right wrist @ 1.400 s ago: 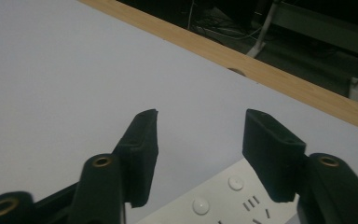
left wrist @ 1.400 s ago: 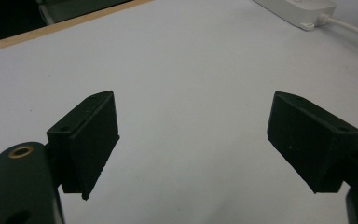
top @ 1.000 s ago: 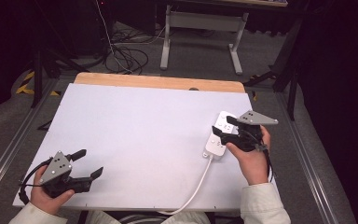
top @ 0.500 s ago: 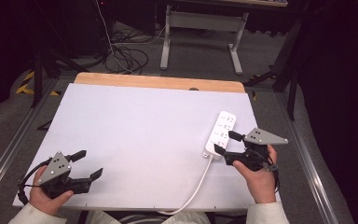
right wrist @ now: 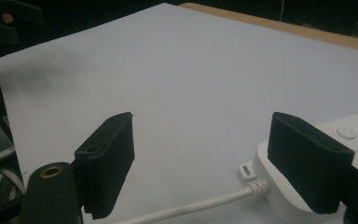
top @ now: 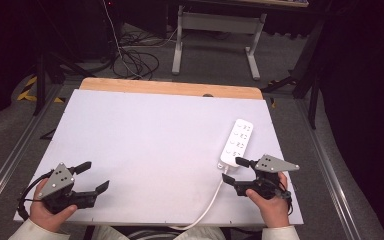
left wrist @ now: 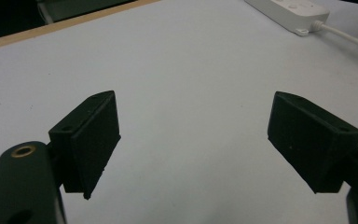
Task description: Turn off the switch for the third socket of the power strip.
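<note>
A white power strip (top: pixel 238 140) lies on the right side of the white table (top: pixel 160 140), its white cable (top: pixel 207 205) running off the near edge. My right gripper (top: pixel 234 173) stands open just at the strip's near end, nothing between its jaws. In the right gripper view the power strip (right wrist: pixel 349 140) lies past the right jaw and the cable (right wrist: pixel 200 205) crosses between the jaws. My left gripper (top: pixel 93 177) is open near the table's front left corner, holding nothing. The left gripper view has the power strip (left wrist: pixel 289 9) far off at top right.
A wooden strip (top: pixel 170 89) edges the table's far side. Beyond it stand a metal desk frame (top: pixel 215 30) and loose cables (top: pixel 140 62) on the grey floor. Metal rails (top: pixel 10 160) run along both sides of the table.
My right gripper has pulled back from over the power strip toward the near edge, leaving the strip lying on the table. The left gripper has stayed put.
</note>
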A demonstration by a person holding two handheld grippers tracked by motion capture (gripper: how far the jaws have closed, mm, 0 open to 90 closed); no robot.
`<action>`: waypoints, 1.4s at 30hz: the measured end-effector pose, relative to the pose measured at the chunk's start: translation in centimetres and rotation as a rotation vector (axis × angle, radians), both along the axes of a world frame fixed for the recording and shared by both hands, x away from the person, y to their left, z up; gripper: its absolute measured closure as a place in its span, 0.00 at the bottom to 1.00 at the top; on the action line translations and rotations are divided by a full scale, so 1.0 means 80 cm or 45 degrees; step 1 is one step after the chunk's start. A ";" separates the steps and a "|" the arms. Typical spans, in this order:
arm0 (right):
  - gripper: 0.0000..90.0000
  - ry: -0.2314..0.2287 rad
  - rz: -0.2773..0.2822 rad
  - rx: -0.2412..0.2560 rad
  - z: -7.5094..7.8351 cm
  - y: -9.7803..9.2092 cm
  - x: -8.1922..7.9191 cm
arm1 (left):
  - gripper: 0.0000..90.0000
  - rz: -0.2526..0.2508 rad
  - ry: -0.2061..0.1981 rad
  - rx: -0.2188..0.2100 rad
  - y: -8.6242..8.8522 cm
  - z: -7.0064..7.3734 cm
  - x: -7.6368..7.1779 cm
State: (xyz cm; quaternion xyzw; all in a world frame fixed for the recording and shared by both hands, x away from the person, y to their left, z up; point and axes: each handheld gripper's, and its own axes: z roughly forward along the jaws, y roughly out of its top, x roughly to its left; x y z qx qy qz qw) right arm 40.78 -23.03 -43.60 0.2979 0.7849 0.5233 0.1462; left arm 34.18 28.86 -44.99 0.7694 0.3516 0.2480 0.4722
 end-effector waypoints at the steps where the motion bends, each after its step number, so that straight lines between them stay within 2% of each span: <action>1: 0.26 0.006 0.000 0.004 -0.005 -0.001 0.000 | 0.19 -0.002 -0.006 0.011 0.000 0.000 -0.001; 4: 0.25 0.018 0.006 -0.023 -0.024 -0.002 -0.004 | 0.19 -0.008 -0.010 0.023 0.001 -0.001 -0.001; 12: 0.24 0.026 -0.030 -0.107 -0.050 -0.001 -0.007 | 0.19 -0.002 0.026 0.001 0.004 -0.004 -0.001; 18: 0.23 0.030 -0.057 -0.133 -0.065 -0.001 -0.012 | 0.19 0.001 0.062 0.006 0.005 -0.009 0.003; 24: 0.23 -0.001 -0.081 -0.144 -0.064 -0.002 -0.013 | 0.19 0.007 0.087 -0.011 0.006 -0.013 0.008; 28: 0.23 -0.039 -0.088 -0.148 -0.061 -0.003 -0.014 | 0.19 0.022 0.059 -0.010 0.005 -0.013 0.008; 33: 0.23 -0.072 -0.095 -0.146 -0.056 -0.007 -0.015 | 0.19 0.008 0.029 0.003 0.004 -0.012 0.007; 40: 0.23 -0.102 -0.103 -0.143 -0.053 -0.007 -0.017 | 0.19 0.015 0.028 0.009 0.004 -0.012 0.007; 42: 0.23 -0.109 -0.108 -0.141 -0.052 -0.007 -0.018 | 0.19 0.025 0.048 0.007 0.005 -0.012 0.008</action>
